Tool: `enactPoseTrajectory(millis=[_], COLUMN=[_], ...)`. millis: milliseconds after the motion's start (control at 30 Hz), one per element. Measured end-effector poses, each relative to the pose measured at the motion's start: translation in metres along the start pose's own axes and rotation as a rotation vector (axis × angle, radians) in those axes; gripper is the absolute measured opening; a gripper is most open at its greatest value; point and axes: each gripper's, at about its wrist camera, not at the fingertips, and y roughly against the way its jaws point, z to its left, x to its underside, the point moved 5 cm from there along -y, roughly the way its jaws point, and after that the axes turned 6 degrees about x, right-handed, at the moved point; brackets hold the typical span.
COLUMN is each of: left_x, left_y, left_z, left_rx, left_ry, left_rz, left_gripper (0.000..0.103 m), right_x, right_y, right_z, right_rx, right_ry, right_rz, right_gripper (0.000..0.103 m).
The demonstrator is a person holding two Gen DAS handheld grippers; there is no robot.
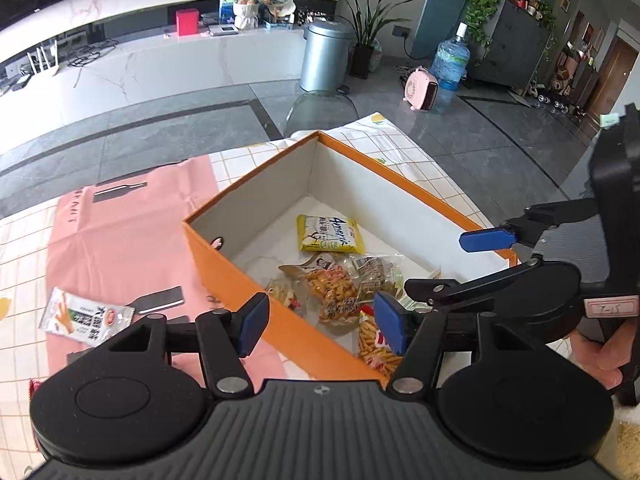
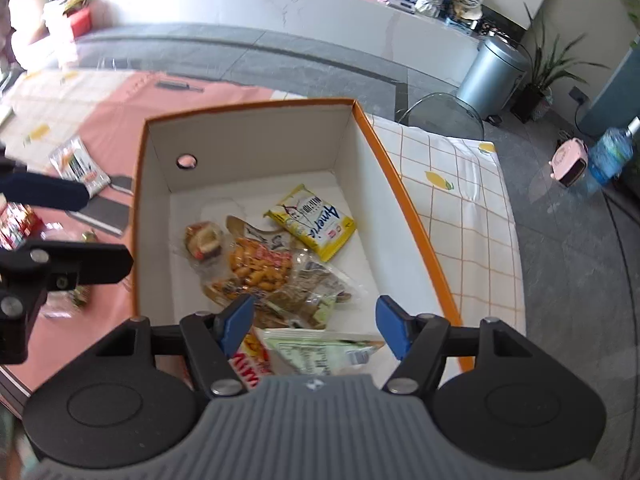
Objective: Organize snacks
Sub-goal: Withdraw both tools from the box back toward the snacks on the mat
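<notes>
An orange box (image 1: 240, 276) with a white inside stands on the table and holds several snack packets. Among them are a yellow packet (image 1: 330, 234) and clear bags of orange snacks (image 1: 334, 288). My left gripper (image 1: 322, 324) hangs open over the box's near wall, nothing between its blue pads. My right gripper (image 2: 316, 328) is open above the box (image 2: 416, 216), and a pale green packet (image 2: 320, 350) lies loose just under its pads. Each gripper shows in the other's view: the right gripper (image 1: 460, 264) and the left gripper (image 2: 60, 228). A white-and-green packet (image 1: 86, 316) lies outside on the pink mat (image 1: 120, 240).
The table wears a checked cloth (image 2: 460, 184). A dark flat card (image 1: 160, 300) lies on the mat, and red packets (image 2: 16, 224) sit left of the box. Beyond the table are a clear chair (image 1: 322, 110), a metal bin (image 1: 326, 56) and a water bottle (image 1: 450, 64).
</notes>
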Motion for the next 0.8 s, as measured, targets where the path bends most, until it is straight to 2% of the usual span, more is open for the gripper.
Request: enactPoseTrajectory(millis=[200,433,600,800], left_x=[0.024,0.060,0.082,0.109], left_y=[0.034,0.065,0.089,0.110], left_z=[0.013,0.043,0.073,0.116], left_rx=[-0.062,-0.115,-0.158,-0.204], left_ry=[0.010,0.076,0.123,0.244], left_rz=[-0.033,-0.022,-0.034,-0.048], left_gripper=[0.073,0.073,0.073,0.073], right_x=[0.021,0.051,0.067,0.080], right_y=[0.039,0.065,0.070,0.063], right_z=[0.026,0.075,0.111,0.149], right_rx=[-0.058,-0.120,-0.142,-0.180], right_ry=[-0.139,-0.239,-0.267,-0.291], right_rz=[-0.124,-0.255,-0.289,-0.288], right_gripper=[0.066,0.066,0.067,0.067])
